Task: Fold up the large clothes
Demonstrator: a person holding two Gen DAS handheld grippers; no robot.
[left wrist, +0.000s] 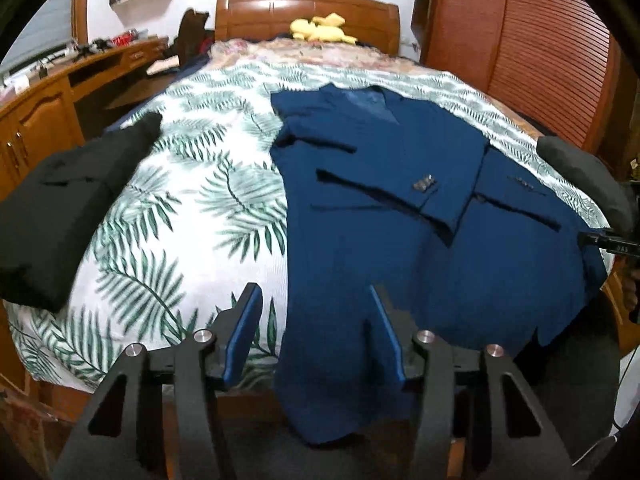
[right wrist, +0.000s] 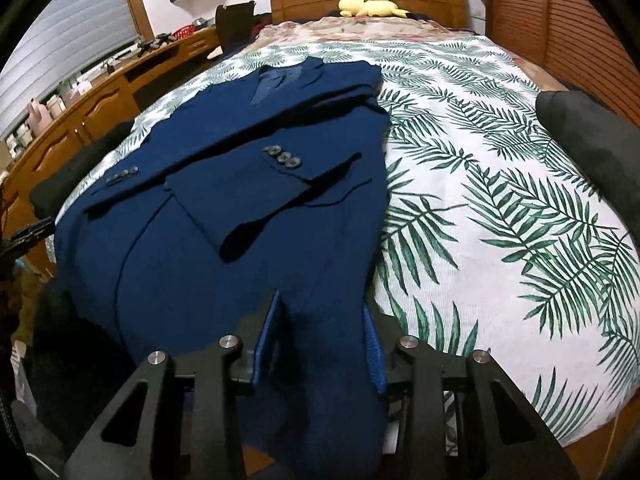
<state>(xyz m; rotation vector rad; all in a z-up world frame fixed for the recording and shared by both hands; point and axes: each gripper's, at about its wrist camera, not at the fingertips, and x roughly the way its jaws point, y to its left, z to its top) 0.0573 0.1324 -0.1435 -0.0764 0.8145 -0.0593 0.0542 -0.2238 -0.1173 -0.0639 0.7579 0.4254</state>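
A dark blue suit jacket (left wrist: 380,200) (right wrist: 240,220) lies flat on the leaf-print bedspread (left wrist: 180,208) (right wrist: 500,200), sleeves folded across its front and the hem hanging over the near bed edge. My left gripper (left wrist: 316,308) stands open over the hem's left corner, one fingertip over the bedspread and the other over blue cloth. My right gripper (right wrist: 320,320) is open above the hem's right corner, with cloth lying between its fingers and the pads not pressing it. A black part of the right gripper (left wrist: 608,242) shows at the left wrist view's right edge.
A folded black garment (left wrist: 60,208) (right wrist: 72,176) lies on the bed's left side. A dark grey bundle (left wrist: 580,176) (right wrist: 588,136) sits at the right edge. A yellow plush toy (left wrist: 320,29) (right wrist: 372,4) rests by the headboard. A wooden desk (left wrist: 40,112) runs along the left, louvred doors (left wrist: 540,60) on the right.
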